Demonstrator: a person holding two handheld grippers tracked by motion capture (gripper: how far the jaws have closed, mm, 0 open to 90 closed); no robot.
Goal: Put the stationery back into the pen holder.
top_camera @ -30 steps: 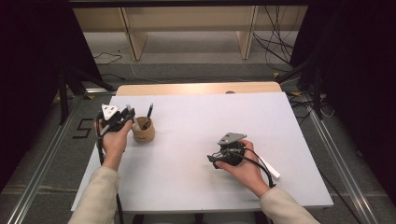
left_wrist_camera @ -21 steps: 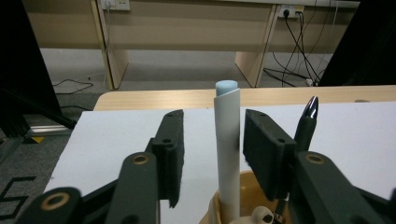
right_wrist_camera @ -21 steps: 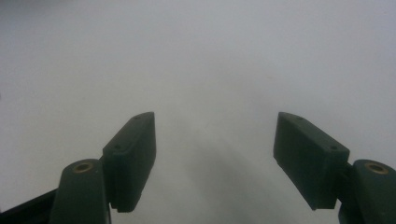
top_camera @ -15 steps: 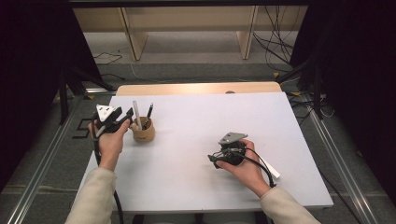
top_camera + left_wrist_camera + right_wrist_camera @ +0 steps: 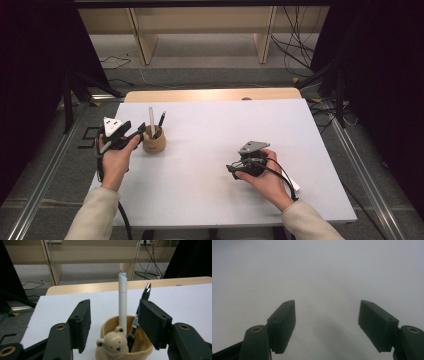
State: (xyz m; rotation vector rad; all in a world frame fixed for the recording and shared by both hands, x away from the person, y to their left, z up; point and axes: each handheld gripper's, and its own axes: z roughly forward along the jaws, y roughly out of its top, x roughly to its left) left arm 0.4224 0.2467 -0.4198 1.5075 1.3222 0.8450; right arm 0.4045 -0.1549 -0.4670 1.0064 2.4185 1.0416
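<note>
We're looking at a wide white worktop (image 5: 210, 165), and on it, at about nine o'clock, the bear-faced holder cup (image 5: 153, 141) stands upright with a white pen (image 5: 151, 119) and a black pen (image 5: 161, 121) already standing in it. By our reading the loading is done for these two, and what's left is either drawing one out or backing off; nothing is gripped yet.

Our left hand-held gripper (image 5: 137, 134) sits just beside the cup, on its nine o'clock side, jaws spread wide. In the left gripper view the cup (image 5: 124, 345) lies right between those jaws, the white pen (image 5: 122, 300) rising at twelve o'clock dead centre, the black pen (image 5: 140, 312) leaning towards the right pad (image 5: 152, 322).

Our right hand-held gripper (image 5: 235, 170) rests at four o'clock, well apart, jaws parted and holding nothing over bare worktop.
</note>
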